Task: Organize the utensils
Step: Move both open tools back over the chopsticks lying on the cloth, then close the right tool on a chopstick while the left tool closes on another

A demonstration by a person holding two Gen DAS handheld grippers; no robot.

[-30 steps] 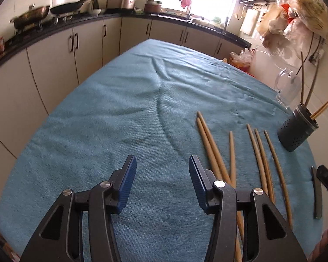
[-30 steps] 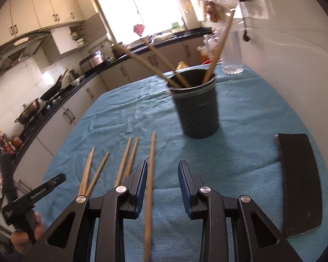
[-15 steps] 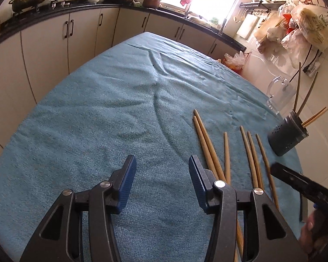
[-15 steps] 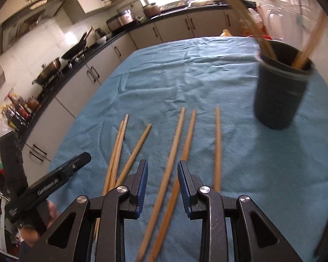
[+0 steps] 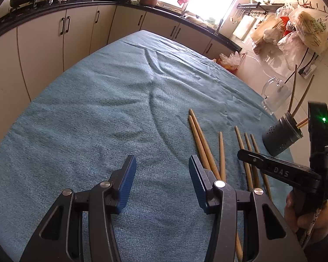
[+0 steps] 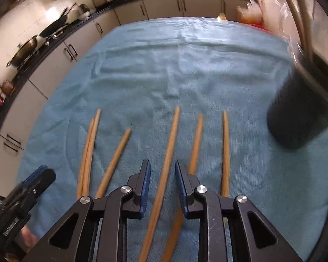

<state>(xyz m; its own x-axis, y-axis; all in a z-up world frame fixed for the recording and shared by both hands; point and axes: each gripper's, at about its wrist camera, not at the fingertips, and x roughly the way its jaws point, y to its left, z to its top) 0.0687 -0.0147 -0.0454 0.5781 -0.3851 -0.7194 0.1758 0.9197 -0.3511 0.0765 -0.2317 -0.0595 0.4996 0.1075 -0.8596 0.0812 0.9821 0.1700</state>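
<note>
Six wooden chopsticks [image 6: 168, 152] lie loose on the blue towel [image 6: 185, 69] that covers the worktop, fanned roughly toward 12 o'clock in the right wrist view. The right hand-held gripper [image 6: 161, 187] hangs over them, its blue pads straddling the long middle chopstick; the jaws have just been closing, yet a narrow gap shows on either side of the stick, so nothing is pinched. Two chopsticks lie together at about 9 o'clock from that gripper, a single one between them and the middle stick, and two more toward 2 o'clock. The dark perforated holder [image 6: 299, 118] stands upright at 2 o'clock, blurred, with a few chopsticks already leaning out of its mouth.

In the left wrist view, the left hand-held gripper [image 5: 163, 181] hovers above bare towel with its jaws spread and nothing between them; the pair of touching chopsticks passes under its right finger. The right gripper's black body reaches in from 3 o'clock above the chopstick group, a person's hand [image 5: 306, 214] wrapped around its handle. The holder sits at 2 o'clock, with a clear glass mug [image 5: 275, 96] just beyond it near the wall
</note>
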